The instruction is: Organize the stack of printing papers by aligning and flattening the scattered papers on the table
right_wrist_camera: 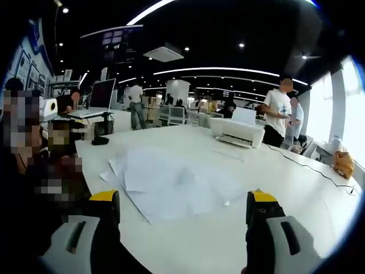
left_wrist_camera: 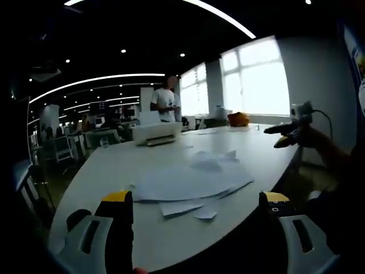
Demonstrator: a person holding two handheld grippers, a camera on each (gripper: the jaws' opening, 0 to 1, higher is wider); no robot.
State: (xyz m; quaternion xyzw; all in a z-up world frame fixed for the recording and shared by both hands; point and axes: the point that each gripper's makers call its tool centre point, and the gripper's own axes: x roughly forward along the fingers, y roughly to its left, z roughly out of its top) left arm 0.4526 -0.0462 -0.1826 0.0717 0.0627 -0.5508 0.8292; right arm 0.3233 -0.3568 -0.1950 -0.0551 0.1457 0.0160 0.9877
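Scattered papers (right_wrist_camera: 171,185) cover a white table (right_wrist_camera: 296,188) in an office.

Open-plan office: printer (right_wrist_camera: 237,132), monitor (right_wrist_camera: 102,93), desk rows, ceiling strip lights (left_wrist_camera: 91,80).

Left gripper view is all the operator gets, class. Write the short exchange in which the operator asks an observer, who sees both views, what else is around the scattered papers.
Operator: I see the papers and a printer. Is anything else on the table?
Observer: Yes. The right gripper view shows a small dark object near one edge, apart from the papers.
Operator: Is anything near the printer?
Observer: A thin cable trails across the table beside it.
Operator: What about the right claw?
Observer: Its jaws stand wide apart and hold nothing.
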